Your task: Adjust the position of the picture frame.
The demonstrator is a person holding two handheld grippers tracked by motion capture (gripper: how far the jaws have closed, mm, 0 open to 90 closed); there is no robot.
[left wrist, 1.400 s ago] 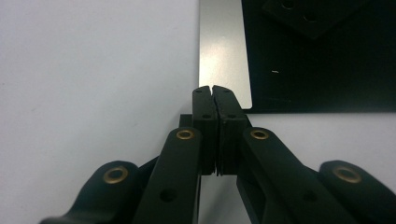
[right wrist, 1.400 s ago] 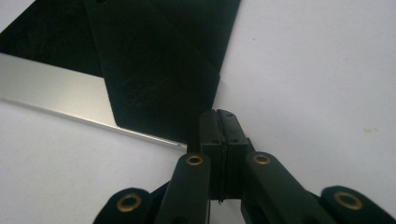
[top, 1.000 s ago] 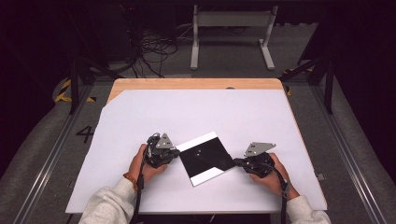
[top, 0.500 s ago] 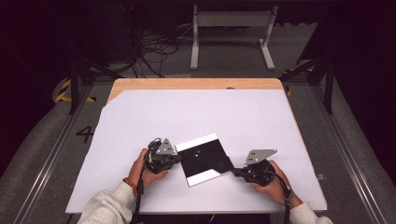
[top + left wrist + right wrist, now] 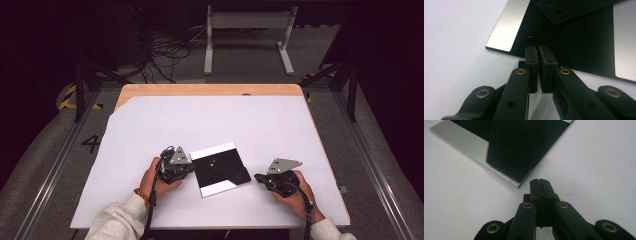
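Both claws, left claw (image 5: 187, 167) and right claw (image 5: 259, 177), sit closed and empty beside the black plate (image 5: 220, 169)

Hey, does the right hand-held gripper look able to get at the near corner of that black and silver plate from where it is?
Probably yes. The right hand-held gripper, jaws shut, sits just short of the plate corner, with bare white table between them.

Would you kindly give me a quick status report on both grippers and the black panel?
Left gripper shut, tips at the flat black panel with silver edge strips. Right gripper shut, just off its corner. White tabletop around it bare.
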